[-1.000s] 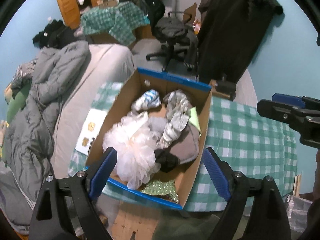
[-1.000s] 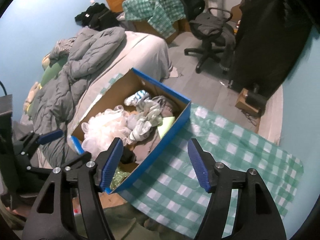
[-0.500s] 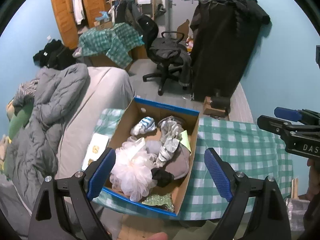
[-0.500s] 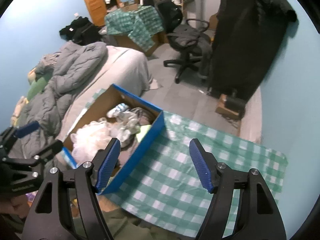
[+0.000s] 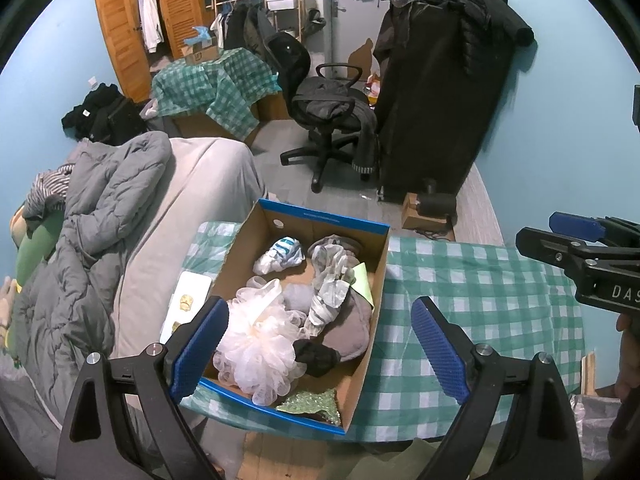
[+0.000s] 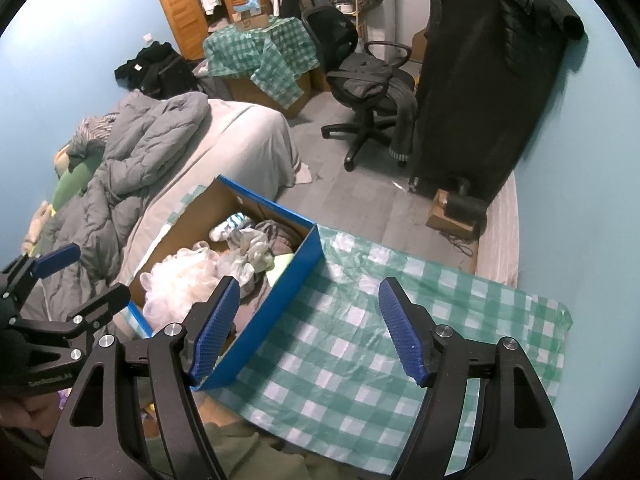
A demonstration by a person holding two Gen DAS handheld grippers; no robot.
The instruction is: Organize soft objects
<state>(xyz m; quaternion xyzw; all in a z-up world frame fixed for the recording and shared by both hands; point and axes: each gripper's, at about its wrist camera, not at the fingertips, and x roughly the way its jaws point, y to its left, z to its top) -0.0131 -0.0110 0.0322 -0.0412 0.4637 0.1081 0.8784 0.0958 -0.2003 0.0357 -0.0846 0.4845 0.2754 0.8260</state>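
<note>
A cardboard box with blue edges (image 5: 382, 276) (image 6: 280, 304) stands on a green checked tablecloth (image 5: 480, 300) (image 6: 360, 340). It holds a white mesh bath puff (image 5: 260, 344) (image 6: 180, 276), a rolled sock (image 5: 280, 254), a crumpled grey-white cloth (image 5: 328, 292), a grey cushion (image 5: 352, 332), a black item (image 5: 316, 356) and a green sparkly cloth (image 5: 312, 402). My left gripper (image 5: 320, 344) is open and empty, held above the box's near end. My right gripper (image 6: 308, 320) is open and empty, above the box's right wall and the tablecloth.
A bed with a grey duvet (image 5: 88, 240) lies left of the box. A black office chair (image 5: 328, 108), a dark coat-covered rack (image 5: 436, 100), a small box with a black object (image 5: 428, 212) and a wooden wardrobe (image 5: 140, 40) stand beyond.
Both grippers have risen and pulled back from the box, so it looks smaller and lower in both views. Both stay open and empty.
</note>
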